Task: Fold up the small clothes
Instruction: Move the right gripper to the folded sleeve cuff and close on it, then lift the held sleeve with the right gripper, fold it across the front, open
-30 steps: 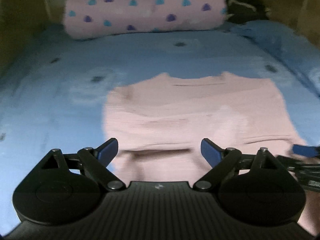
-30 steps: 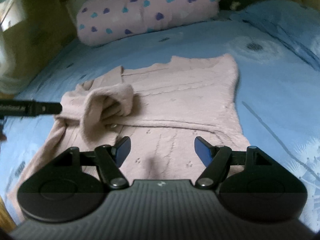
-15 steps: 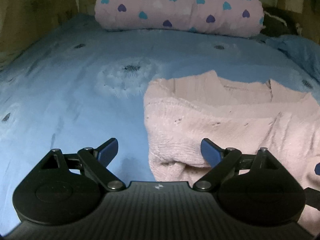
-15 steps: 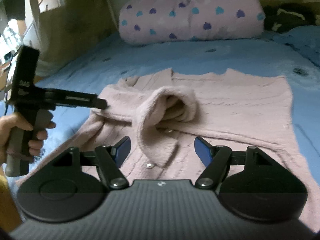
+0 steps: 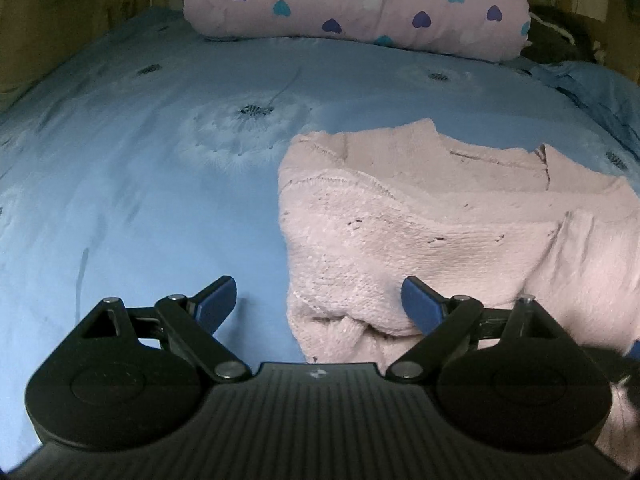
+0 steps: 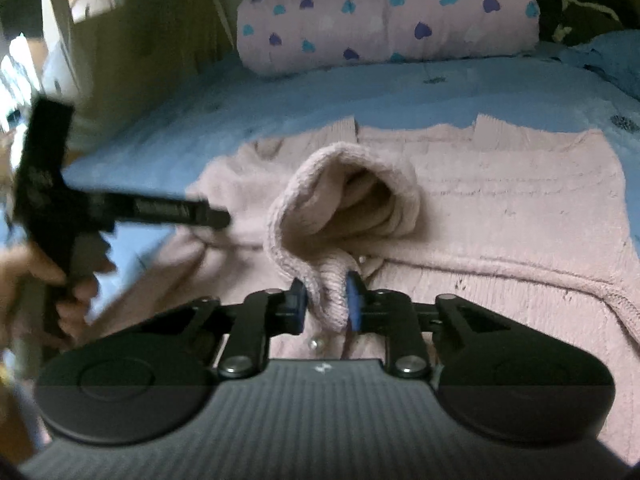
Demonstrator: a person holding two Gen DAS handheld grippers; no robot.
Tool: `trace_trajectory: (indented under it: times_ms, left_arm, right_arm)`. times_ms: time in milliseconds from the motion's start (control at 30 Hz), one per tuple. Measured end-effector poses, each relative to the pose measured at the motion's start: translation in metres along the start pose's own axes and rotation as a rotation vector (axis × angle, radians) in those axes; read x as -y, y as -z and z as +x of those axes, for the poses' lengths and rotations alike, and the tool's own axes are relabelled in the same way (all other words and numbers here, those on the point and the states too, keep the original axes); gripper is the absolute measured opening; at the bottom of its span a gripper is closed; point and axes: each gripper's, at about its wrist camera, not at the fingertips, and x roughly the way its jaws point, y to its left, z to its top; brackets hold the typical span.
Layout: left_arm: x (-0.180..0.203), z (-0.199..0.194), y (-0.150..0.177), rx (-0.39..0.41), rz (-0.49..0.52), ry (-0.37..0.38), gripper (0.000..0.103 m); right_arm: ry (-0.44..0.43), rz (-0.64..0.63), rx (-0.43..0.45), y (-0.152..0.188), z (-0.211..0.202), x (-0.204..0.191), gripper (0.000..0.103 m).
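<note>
The pink knitted cardigan (image 6: 500, 216) lies flat on the blue bedsheet (image 5: 140, 184). The right gripper (image 6: 326, 300), jaws just closed, pinches the sleeve cuff (image 6: 332, 288). The left gripper (image 5: 316, 300) stands wide open over the cardigan's left edge, gripping nothing. Step in hand: sleeve fold. Next, the cuff likely needs laying across the body.

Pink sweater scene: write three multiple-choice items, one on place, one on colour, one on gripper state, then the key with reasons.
1. Where does the sweater lie?
A. on the blue bedsheet
B. on the pillow
C. on the floor

2. What colour are the pads of the left gripper?
A. red
B. blue
C. white

3. What is the right gripper doing?
A. hanging open
B. shut on nothing
C. shut on the cuff

Key: 1 A, blue sheet shows all around the sweater. 2 B, both pads are blue. 3 C, its jaws have just closed and pinch the cuff's knit edge between them.
</note>
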Motion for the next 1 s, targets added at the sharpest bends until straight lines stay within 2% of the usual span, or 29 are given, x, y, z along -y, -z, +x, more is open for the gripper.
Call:
trace_trajectory:
  times_ms: [200, 333, 433, 533, 600, 700, 900, 967, 1000]
  left_arm:
    - [0.003, 0.000, 0.001, 0.007, 0.017, -0.013, 0.092]
    - [0.000, 0.002, 0.000, 0.001, 0.004, -0.007, 0.092]
    - [-0.003, 0.003, -0.002, -0.013, -0.027, 0.009, 0.092]
    - [-0.008, 0.005, -0.002, -0.030, -0.059, 0.026, 0.092]
    - [-0.009, 0.005, -0.003, -0.036, -0.071, 0.033, 0.092]
    - [-0.010, 0.006, -0.002, -0.041, -0.077, 0.035, 0.092]
    - [-0.008, 0.006, -0.002, -0.039, -0.066, 0.026, 0.092]
    - [-0.008, 0.007, -0.003, -0.042, -0.070, 0.027, 0.092]
    - [-0.009, 0.007, -0.003, -0.044, -0.072, 0.028, 0.092]
  right_arm:
    - [-0.115, 0.255, 0.148, -0.023, -0.040, 0.032, 0.020]
    - [-0.150, 0.458, 0.232, -0.038, -0.064, 0.071, 0.020]
    - [-0.089, 0.590, 0.283, -0.042, -0.077, 0.100, 0.020]
    - [-0.020, 0.698, 0.293, -0.036, -0.087, 0.124, 0.020]
    - [0.007, 0.719, 0.294, -0.031, -0.093, 0.135, 0.019]
    - [0.042, 0.681, 0.280, -0.034, -0.096, 0.143, 0.017]
    - [0.092, 0.600, 0.136, -0.058, -0.093, 0.142, 0.019]
    - [0.135, 0.582, 0.105, -0.064, -0.093, 0.139, 0.028]
    - [0.154, 0.592, 0.088, -0.067, -0.091, 0.139, 0.044]
